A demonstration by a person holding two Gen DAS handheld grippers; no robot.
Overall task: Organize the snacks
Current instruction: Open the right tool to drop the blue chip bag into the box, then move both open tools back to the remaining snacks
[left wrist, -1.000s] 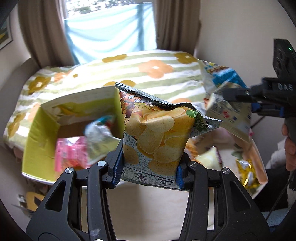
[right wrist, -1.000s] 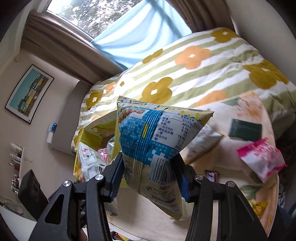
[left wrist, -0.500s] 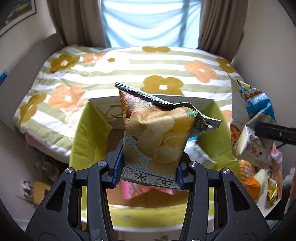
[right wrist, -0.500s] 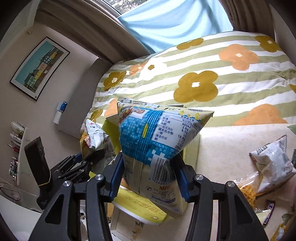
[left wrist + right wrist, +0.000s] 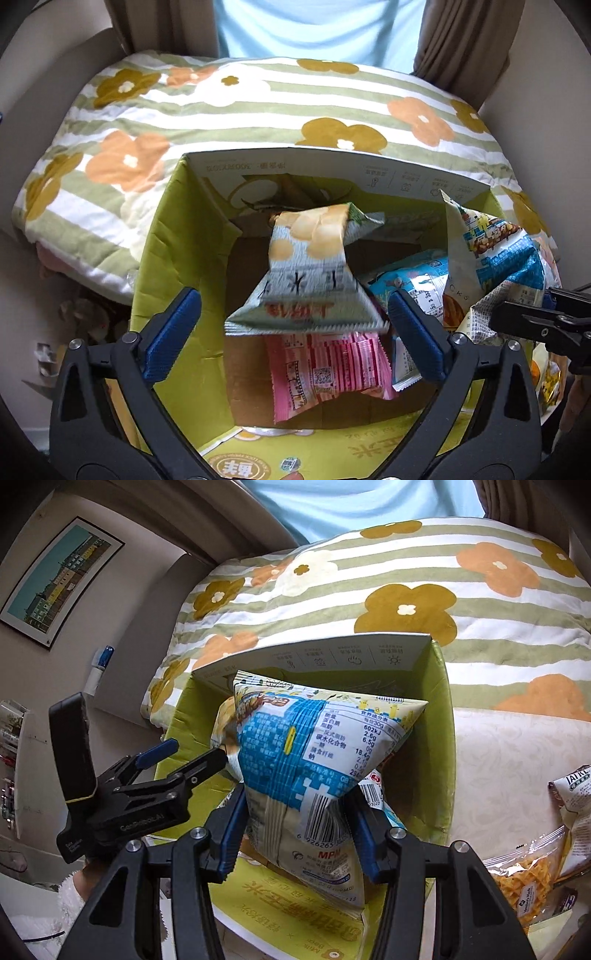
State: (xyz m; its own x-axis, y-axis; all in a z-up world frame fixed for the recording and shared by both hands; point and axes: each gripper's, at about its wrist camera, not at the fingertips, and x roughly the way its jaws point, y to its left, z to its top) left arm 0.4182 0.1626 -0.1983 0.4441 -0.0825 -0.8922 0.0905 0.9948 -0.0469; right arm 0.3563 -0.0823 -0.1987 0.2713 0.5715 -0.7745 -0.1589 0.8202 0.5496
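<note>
A green cardboard box (image 5: 173, 236) stands open below both grippers; it also shows in the right wrist view (image 5: 439, 738). My left gripper (image 5: 291, 328) is open above it. A potato chip bag (image 5: 310, 273) is free between its fingers, blurred, dropping into the box. A pink snack pack (image 5: 325, 373) and a blue pack (image 5: 410, 280) lie inside. My right gripper (image 5: 299, 827) is shut on a blue-and-white snack bag (image 5: 317, 760), held over the box's right side; that bag also shows in the left wrist view (image 5: 495, 254).
The box sits by a bed with a flowered, striped quilt (image 5: 258, 99). On the cream surface to the right lie more snack bags: a clear bag of orange crisps (image 5: 524, 882) and a white bag (image 5: 572, 790). A window curtain (image 5: 314, 26) hangs behind the bed.
My left gripper has opened and let go of the chip bag, which now falls into the box. Both grippers have moved in over the box. The right one still holds its bag.
</note>
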